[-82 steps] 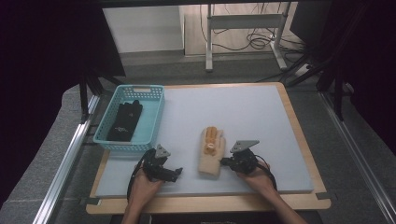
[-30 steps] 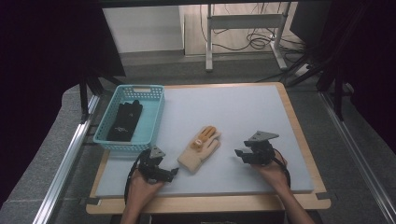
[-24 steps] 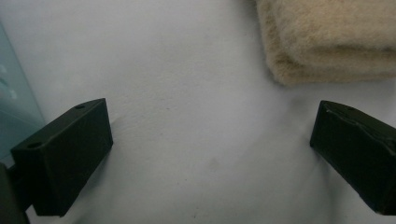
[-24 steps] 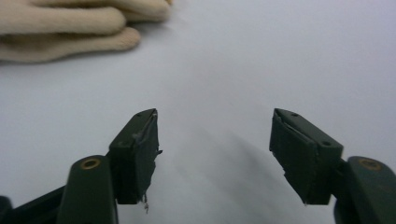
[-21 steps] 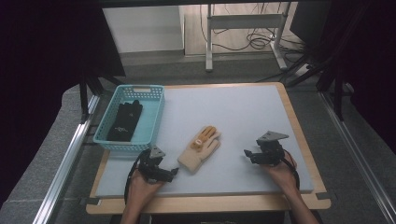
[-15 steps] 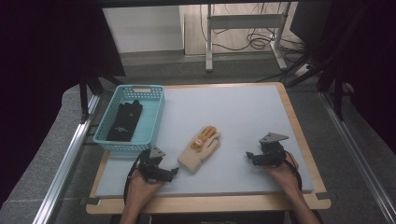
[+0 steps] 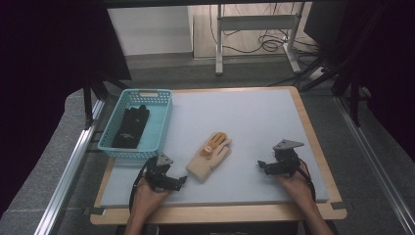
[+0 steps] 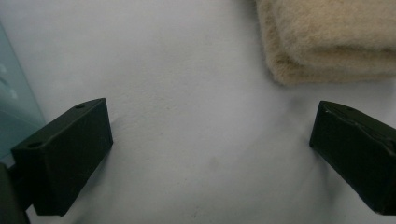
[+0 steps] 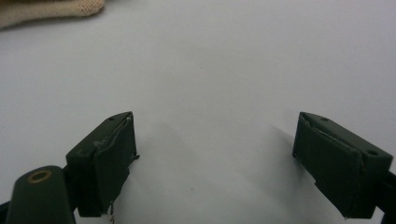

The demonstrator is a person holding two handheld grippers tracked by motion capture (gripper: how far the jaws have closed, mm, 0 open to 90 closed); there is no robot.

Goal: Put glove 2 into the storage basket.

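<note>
A cream knitted glove (image 7: pixel 209 155) with orange fingertips is seen lying flat on the pale grey tabletop (image 7: pixel 254 117), just to the right of the blue basket (image 7: pixel 161 128), its cuff pointed toward the person and its finger end angled away to the right. In the earliest picture it was held between both grippers and lay straighter; it has since been turned to this slant and left free of any grip.

The right gripper (image 7: pixel 263 166) has been carried away from the glove, toward the right edge of the tabletop, and is now well apart from it. Its fingers (image 9: pixel 107 158) have just been opening and are spread wide over bare tabletop, with nothing between them; in the right gripper view only an edge of the glove (image 9: pixel 46 11) is caught at the top left corner.

The left gripper (image 7: pixel 179 180) is kept where it was a second ago, just beside the glove's cuff. Its fingers (image 8: pixel 70 154) are spread, and in the left gripper view the cuff (image 8: pixel 327 42) is seen ahead of them and to the right, apparently not touched, though the gap is hard to judge from above.

A dark glove (image 7: pixel 131 127), possibly black, lies inside the basket, unchanged from the earlier pictures.
</note>
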